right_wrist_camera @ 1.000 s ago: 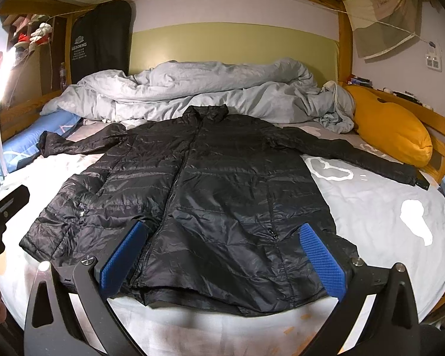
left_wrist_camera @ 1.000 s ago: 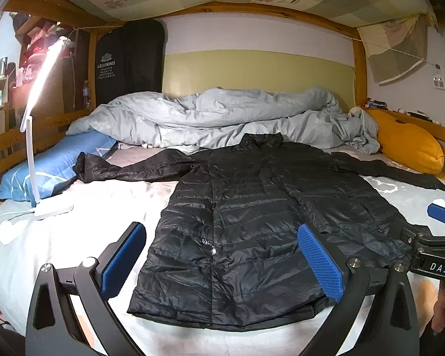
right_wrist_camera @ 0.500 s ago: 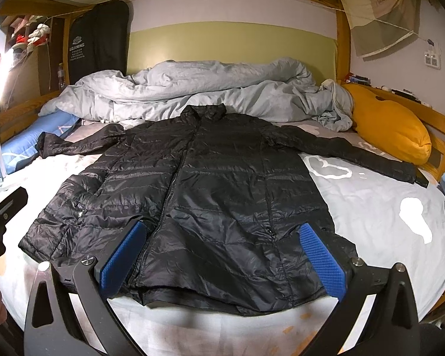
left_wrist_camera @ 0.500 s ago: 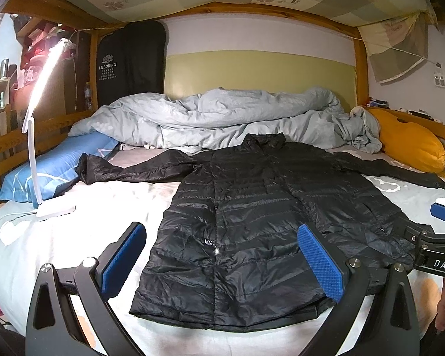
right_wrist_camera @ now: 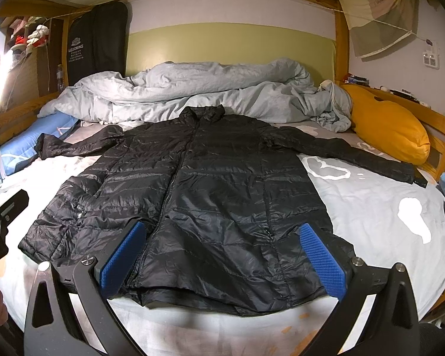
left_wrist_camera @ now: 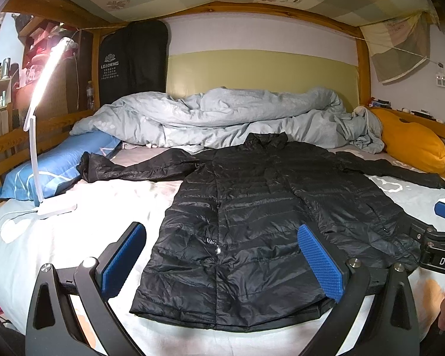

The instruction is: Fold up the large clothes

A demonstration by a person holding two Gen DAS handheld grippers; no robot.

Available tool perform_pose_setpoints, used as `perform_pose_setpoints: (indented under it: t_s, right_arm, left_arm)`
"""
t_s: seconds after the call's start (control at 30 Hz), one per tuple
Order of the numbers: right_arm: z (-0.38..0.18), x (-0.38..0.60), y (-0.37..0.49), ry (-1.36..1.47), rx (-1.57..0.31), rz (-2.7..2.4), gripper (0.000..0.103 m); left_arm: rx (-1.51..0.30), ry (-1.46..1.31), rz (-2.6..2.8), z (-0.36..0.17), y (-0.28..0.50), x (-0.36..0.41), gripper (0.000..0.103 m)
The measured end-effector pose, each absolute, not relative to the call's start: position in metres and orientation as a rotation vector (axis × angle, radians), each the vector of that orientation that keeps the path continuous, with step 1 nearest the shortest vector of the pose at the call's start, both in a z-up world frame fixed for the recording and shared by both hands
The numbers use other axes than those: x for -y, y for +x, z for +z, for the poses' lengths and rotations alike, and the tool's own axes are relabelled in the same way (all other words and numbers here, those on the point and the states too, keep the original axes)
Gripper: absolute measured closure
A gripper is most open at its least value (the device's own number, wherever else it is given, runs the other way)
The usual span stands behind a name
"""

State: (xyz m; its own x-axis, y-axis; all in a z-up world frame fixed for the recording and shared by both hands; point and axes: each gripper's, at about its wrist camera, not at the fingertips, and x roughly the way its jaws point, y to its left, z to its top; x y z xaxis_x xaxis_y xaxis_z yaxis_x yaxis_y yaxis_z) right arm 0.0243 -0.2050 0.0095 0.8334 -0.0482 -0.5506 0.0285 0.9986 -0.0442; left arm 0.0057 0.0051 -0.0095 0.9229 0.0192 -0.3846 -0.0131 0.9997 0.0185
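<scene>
The bed [left_wrist_camera: 74, 237] carries the black puffer coat [left_wrist_camera: 252, 222] laid flat, front up, collar toward the duvet [left_wrist_camera: 222, 118], both sleeves spread out. Over the last second almost nothing has shifted — my view has only edged slightly back from the hem, so no fold has begun. My left gripper [left_wrist_camera: 222, 255] and right gripper [right_wrist_camera: 222, 255] stand with jaws wide apart, empty — poised above the hem.

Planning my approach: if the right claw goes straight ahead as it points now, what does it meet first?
Most likely the black jacket: the right claw is open above its hem and aims along its body toward the grey duvet. Height above the fabric is unclear.
</scene>
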Motion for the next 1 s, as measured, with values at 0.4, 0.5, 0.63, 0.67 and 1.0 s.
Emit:
perform_pose_setpoints:
  t_s: [0.4, 0.5, 0.63, 0.67, 1.0]
  right_arm:
    - [0.0100, 0.2047, 0.0233, -0.033, -0.584, -0.042, 0.000]
    - [0.0100, 0.2050, 0.0233, -0.033, -0.584, -0.042, 0.000]
    - [0.0098, 0.2048, 0.0233, -0.033, -0.583, -0.042, 0.000]
    - [0.0098, 0.2051, 0.0233, -0.033, -0.584, -0.043, 0.000]
    - [0.0096, 0.2043, 0.0232, -0.033, -0.582, -0.041, 0.000]
  left_arm:
    - [-0.389, 0.018, 0.018, -0.0100, 0.0064, -0.0062, 0.000]
    - [-0.388, 0.017, 0.018, -0.0100, 0.0068, -0.0064, 0.000]
    - [-0.385, 0.017, 0.019, -0.0089, 0.0066, -0.0079, 0.000]
    - [-0.385, 0.017, 0.018, -0.0089, 0.0067, -0.0079, 0.000]
    - [-0.366, 0.019, 0.016, -0.0060, 0.0045, -0.0115, 0.000]
